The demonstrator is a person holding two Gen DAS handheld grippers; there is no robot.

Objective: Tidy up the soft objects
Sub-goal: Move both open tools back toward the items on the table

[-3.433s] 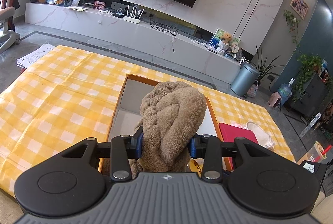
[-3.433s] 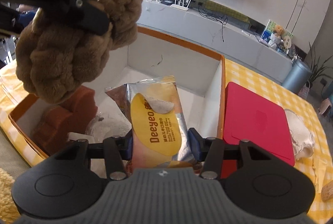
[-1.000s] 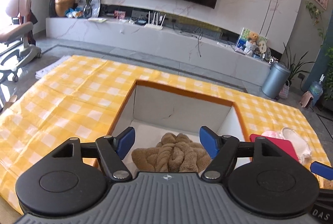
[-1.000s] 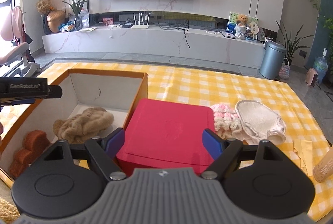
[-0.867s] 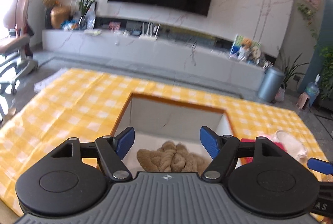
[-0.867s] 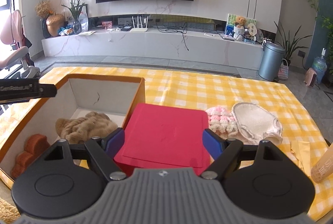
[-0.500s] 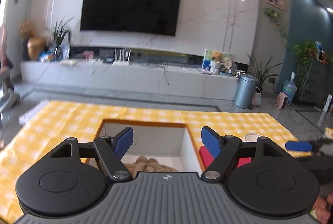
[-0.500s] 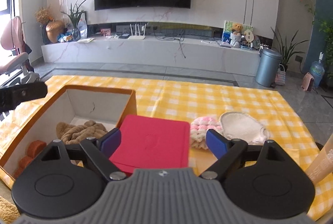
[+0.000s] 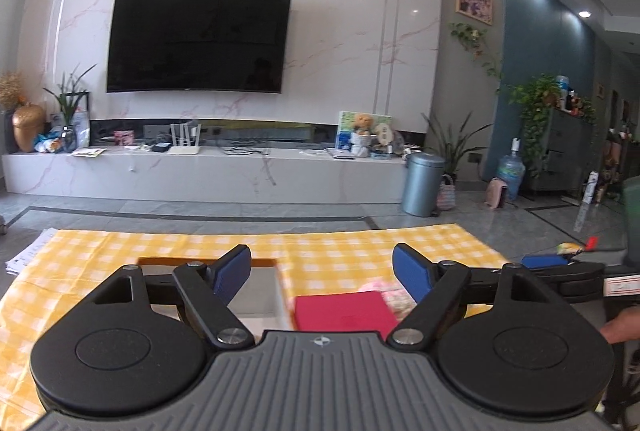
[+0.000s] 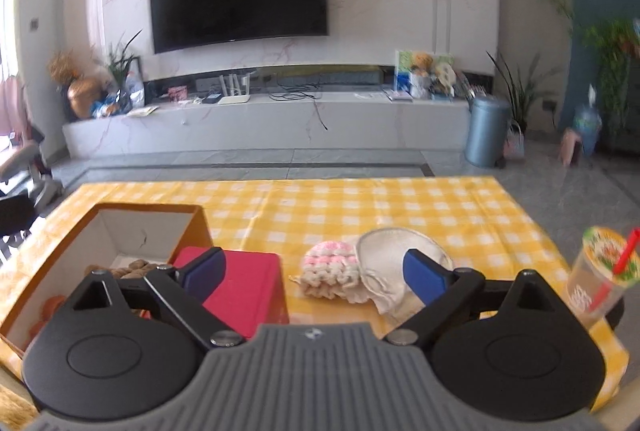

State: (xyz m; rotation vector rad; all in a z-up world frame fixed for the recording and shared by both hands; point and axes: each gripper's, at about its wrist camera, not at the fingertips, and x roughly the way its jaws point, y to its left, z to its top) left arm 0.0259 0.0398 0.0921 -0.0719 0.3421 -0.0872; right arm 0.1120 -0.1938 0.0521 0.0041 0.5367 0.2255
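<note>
Blue pads tip both pairs of black fingers, and both pairs are spread wide with nothing between them. The right gripper [image 10: 315,272] hangs over the near edge of the table, its left pad above a red lid [image 10: 244,289] and its right pad in front of a cream cloth pouch [image 10: 394,259]. Touching the pouch on its left lies a pink and white knitted piece [image 10: 330,271], both resting on the yellow checked tablecloth [image 10: 360,207].

Left of the red lid, and touching it, stands an orange-rimmed box [image 10: 100,235] with white inner walls. Inside it a brown plush toy [image 10: 136,267] shows just above the gripper body, and something orange-brown [image 10: 52,305] lies at the near left corner; most of both is hidden. At the right edge of the table stands a clear drink cup [image 10: 598,281] with a red straw.

The left gripper [image 9: 322,271] is held higher and points level across the room. Between its fingers appear the far wall of the box [image 9: 256,287], the red lid [image 9: 344,313] and a bit of the pink knit [image 9: 384,289]. The other gripper's blue pad [image 9: 544,261] reaches in from the right.

Beyond the table lie grey floor tiles, a long white console [image 9: 200,173], a metal bin [image 9: 422,183], and a dark television [image 9: 198,39] on the marble wall.
</note>
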